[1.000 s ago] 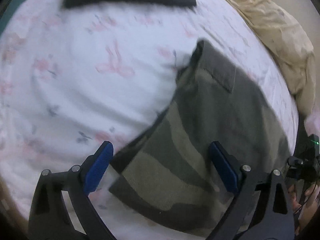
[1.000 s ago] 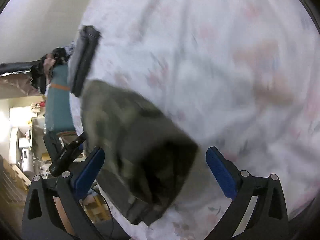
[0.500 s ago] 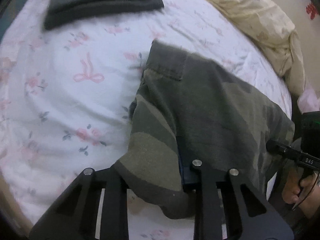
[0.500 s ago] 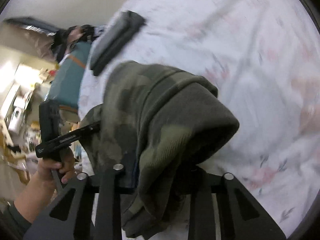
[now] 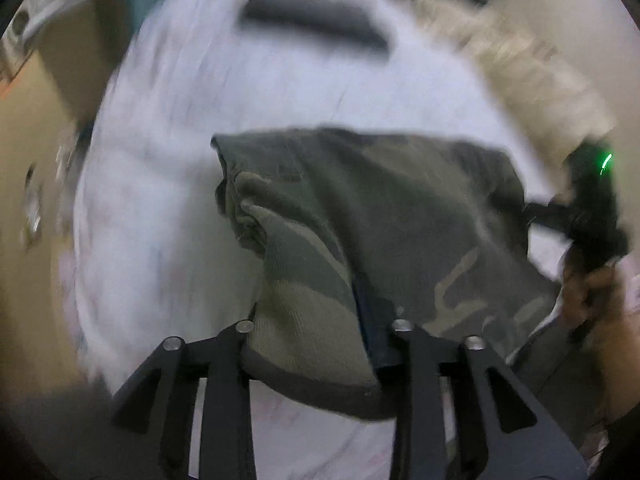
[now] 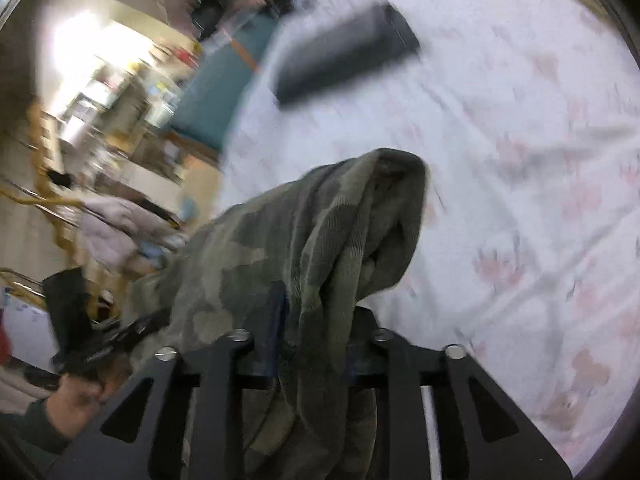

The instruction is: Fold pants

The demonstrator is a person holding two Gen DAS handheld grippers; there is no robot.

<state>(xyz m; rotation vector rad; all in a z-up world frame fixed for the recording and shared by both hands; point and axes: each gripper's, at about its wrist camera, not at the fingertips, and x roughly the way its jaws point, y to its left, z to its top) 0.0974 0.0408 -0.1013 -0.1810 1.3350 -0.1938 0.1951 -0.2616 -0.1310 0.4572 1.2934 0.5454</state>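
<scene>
Motion blur smears the dark folded garment and the beige quilt.

Pants above bedsheet, folded garment beyond.

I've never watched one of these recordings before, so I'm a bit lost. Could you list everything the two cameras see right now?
camouflage pants: one, olive green, lifted over the bed, pinched at two spots
bed sheet: one, white with pink flowers, covering the bed
folded dark garment: one, charcoal, lying on the sheet at the far side
cream bedding: one, blurred, bunched at the bed's edge
left gripper: black, shut on the pants
right gripper: black, shut on the pants
</scene>
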